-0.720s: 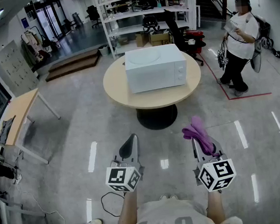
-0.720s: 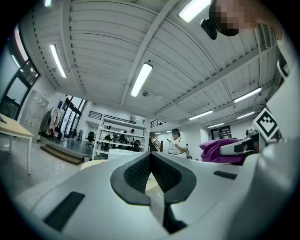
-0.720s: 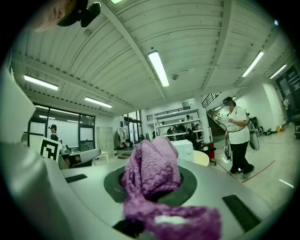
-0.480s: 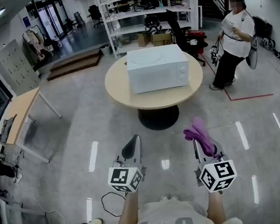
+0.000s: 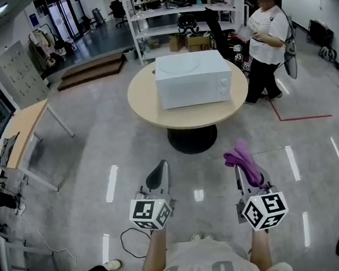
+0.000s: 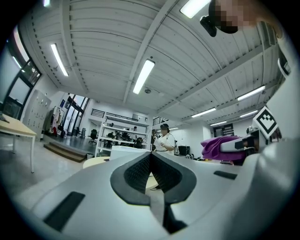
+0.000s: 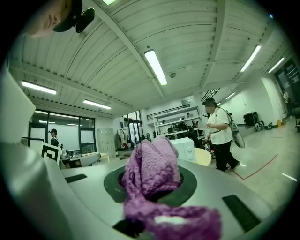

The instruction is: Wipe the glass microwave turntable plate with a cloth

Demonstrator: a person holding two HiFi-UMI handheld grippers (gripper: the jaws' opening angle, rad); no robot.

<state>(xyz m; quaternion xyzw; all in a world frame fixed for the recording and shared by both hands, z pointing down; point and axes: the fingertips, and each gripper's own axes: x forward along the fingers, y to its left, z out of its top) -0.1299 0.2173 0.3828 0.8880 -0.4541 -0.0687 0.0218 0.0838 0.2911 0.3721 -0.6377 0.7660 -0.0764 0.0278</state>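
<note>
A white microwave (image 5: pixel 195 79) with its door closed stands on a round wooden table (image 5: pixel 185 117) ahead of me; no glass plate shows. My right gripper (image 5: pixel 238 158) is shut on a purple cloth (image 5: pixel 243 162), which bunches out past the jaws; in the right gripper view the purple cloth (image 7: pixel 152 176) fills the jaws, with the microwave (image 7: pixel 186 148) behind it. My left gripper (image 5: pixel 158 173) is shut and holds nothing; its dark pads (image 6: pixel 149 172) meet in the left gripper view. Both grippers hang over the floor, well short of the table.
A person (image 5: pixel 262 42) in a white shirt stands at the table's right side. White shelving (image 5: pixel 175 12) with boxes lies behind the table. A light wooden desk (image 5: pixel 20 137) is at the left. A black cable (image 5: pixel 129 246) lies on the floor near my feet.
The person in the white shirt has walked left, closer to the table. The table and microwave sit slightly nearer in view. Both grippers keep their hold and pose.
</note>
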